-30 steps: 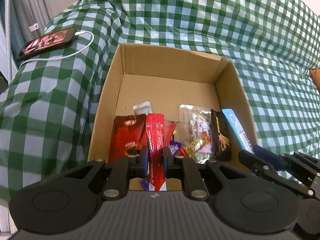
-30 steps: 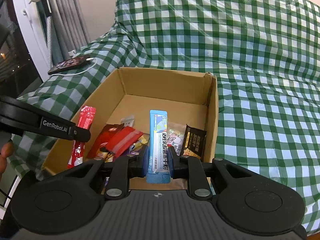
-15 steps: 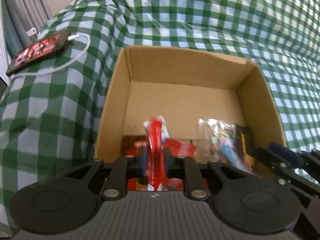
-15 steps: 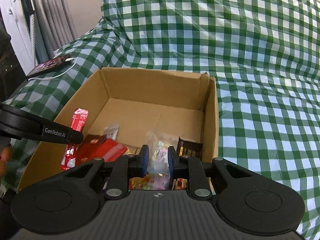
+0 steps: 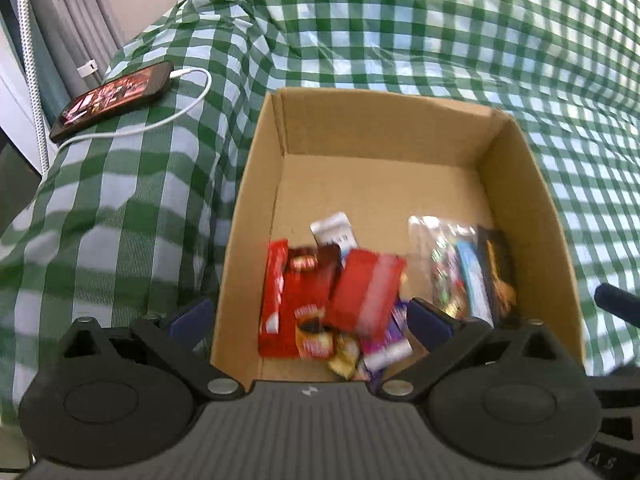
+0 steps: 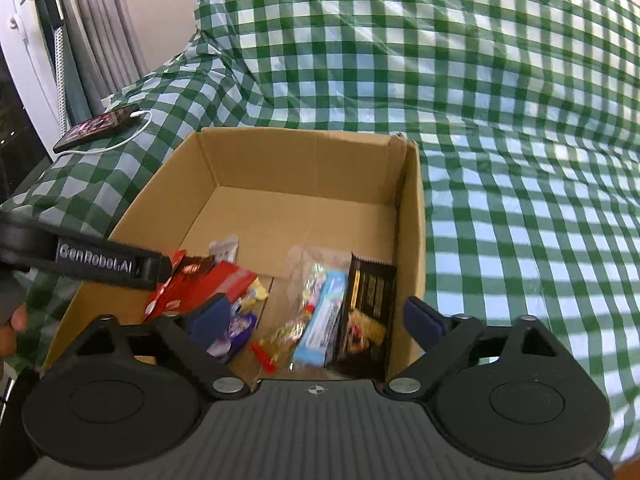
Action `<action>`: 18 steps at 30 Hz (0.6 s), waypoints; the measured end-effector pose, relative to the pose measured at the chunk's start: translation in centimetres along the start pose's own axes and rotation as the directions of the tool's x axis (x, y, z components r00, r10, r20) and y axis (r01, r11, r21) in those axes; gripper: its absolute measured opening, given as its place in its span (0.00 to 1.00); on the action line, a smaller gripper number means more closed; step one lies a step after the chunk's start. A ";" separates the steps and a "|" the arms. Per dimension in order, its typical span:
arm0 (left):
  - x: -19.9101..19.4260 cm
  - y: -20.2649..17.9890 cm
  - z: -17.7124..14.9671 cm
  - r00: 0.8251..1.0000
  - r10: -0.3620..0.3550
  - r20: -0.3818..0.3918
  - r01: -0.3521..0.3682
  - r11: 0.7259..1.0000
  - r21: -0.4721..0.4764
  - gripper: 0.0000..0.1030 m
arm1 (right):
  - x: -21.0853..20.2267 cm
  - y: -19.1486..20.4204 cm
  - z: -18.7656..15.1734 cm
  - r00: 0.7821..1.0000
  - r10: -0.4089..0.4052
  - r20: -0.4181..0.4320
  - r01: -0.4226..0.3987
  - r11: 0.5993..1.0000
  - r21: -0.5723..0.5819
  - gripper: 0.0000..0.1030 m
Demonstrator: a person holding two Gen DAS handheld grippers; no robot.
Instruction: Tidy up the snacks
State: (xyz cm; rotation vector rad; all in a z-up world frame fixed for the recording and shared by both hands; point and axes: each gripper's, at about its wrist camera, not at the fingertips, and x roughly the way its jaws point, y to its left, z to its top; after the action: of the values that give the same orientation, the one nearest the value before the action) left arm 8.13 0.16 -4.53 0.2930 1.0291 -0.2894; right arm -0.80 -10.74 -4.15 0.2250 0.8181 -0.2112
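Above cardboard box [image 5: 256, 184]: left tool [image 5: 308, 316], right tool [image 6: 316, 316] opening, nothing gripped; snacks [image 6: 320, 316] inside.

You can read "GenRobot.AI" in pale letters on the left gripper [image 6: 150, 268] arm; the snack wrappers' print is too blurred.

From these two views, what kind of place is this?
Probably a room at home: a green checked cloth drapes what looks like soft furniture, grey curtains hang behind, and a phone charges beside the snack-filled cardboard box.
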 end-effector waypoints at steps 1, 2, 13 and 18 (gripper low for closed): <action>-0.6 -0.1 -0.6 1.000 -0.002 -0.001 0.002 1.000 0.004 1.00 | -0.5 0.0 -0.4 1.000 0.003 0.001 -0.003 1.000 0.004 0.95; -1.1 -0.2 -1.2 1.000 -0.005 -0.003 0.005 1.000 0.006 1.00 | -1.0 0.1 -0.7 1.000 0.006 0.001 -0.006 1.000 0.006 0.95; -6.3 -0.1 -6.7 0.999 -0.013 0.033 0.014 1.000 -0.024 1.00 | -6.9 1.0 -5.2 0.999 0.002 0.042 -0.001 1.000 -0.027 0.98; -7.9 -0.5 -8.5 0.998 -0.002 0.057 0.003 1.000 -0.021 1.00 | -8.9 1.2 -6.7 0.998 -0.005 0.069 0.009 0.999 -0.048 0.98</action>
State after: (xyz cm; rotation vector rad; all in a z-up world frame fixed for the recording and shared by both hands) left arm -2.58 3.62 -1.82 0.2631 0.9760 -0.2870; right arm -11.02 -6.86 -1.85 0.1690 0.7553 -0.2044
